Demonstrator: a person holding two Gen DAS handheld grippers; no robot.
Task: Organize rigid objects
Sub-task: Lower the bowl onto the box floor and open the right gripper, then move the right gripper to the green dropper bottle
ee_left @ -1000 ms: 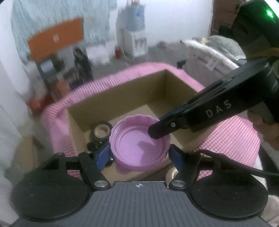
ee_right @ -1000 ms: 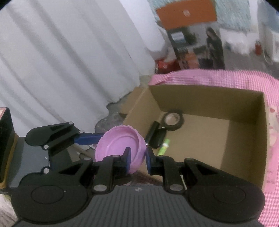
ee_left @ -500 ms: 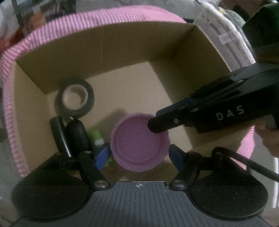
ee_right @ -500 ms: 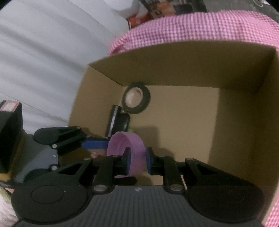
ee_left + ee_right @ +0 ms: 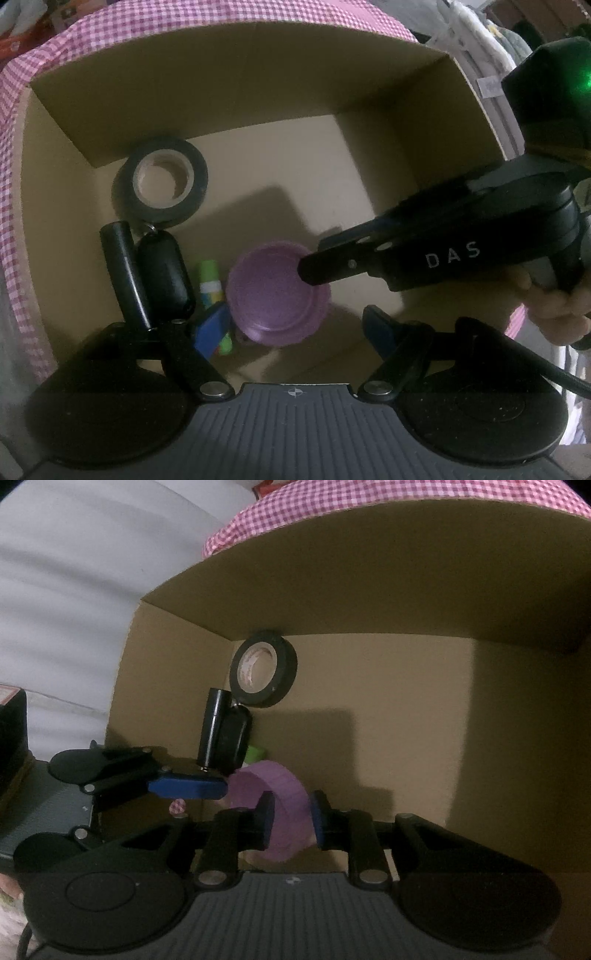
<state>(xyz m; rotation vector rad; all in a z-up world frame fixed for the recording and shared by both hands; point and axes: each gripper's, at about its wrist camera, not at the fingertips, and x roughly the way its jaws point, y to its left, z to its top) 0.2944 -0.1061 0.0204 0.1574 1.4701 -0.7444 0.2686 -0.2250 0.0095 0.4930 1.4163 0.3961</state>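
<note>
Home setting: pink checked tablecloth (image 5: 22, 92) under cardboard box (image 5: 236, 81); white curtain (image 5: 74, 572) beside table; folded bedding (image 5: 476, 33) nearby.

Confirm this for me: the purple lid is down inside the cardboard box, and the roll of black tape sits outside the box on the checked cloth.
Not quite. The purple lid is down inside the cardboard box, but the roll of black tape is not on the checked cloth: it lies inside the box too, near a far corner. The left wrist view shows this, and the right wrist view agrees.
</note>
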